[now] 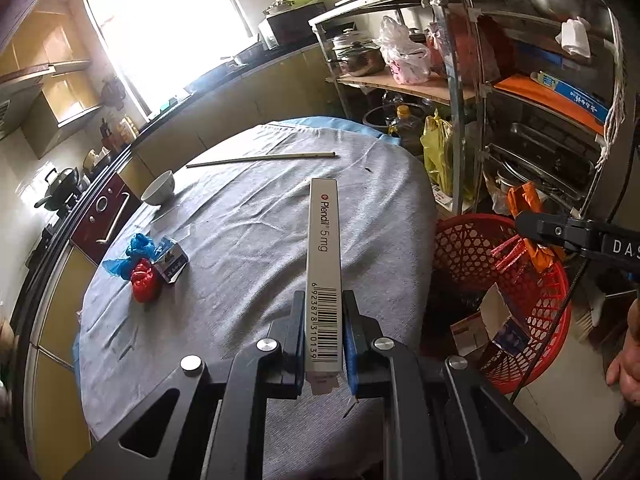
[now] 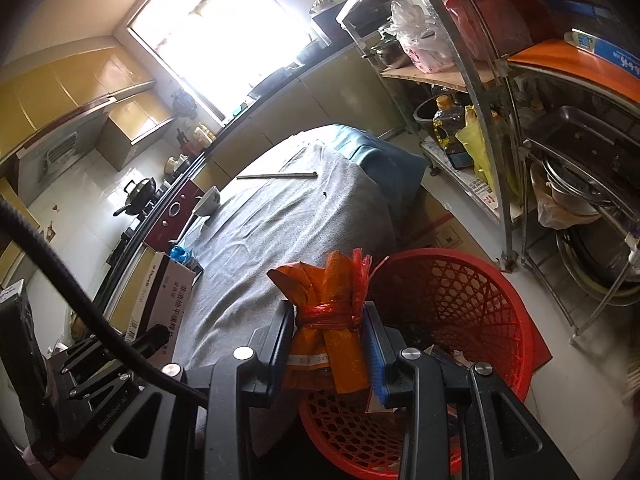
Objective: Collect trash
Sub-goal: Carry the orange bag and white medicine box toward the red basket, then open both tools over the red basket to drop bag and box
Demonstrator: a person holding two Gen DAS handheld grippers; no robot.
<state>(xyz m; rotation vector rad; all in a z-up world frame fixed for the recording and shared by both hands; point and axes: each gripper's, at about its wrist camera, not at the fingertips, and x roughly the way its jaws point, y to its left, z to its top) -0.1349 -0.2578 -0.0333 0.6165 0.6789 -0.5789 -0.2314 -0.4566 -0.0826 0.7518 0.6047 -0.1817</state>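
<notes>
I'm carrying trash: left tongs [image 1: 325,320] gripping pill box [image 1: 324,264] over surface [image 1: 248,216], right tongs [image 2: 329,332] clamping orange wrapper bundle [image 2: 332,312] above red basket [image 2: 460,300] at 3 o'clock. Next, I reckon: drop both w/ tongs over rim.

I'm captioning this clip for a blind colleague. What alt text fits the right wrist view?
The right claw is shut on an orange wrapper bundle tied with red string, at the rim of a red mesh basket holding some trash. Behind lies a table under a grey cloth with a bowl and chopsticks.
</notes>
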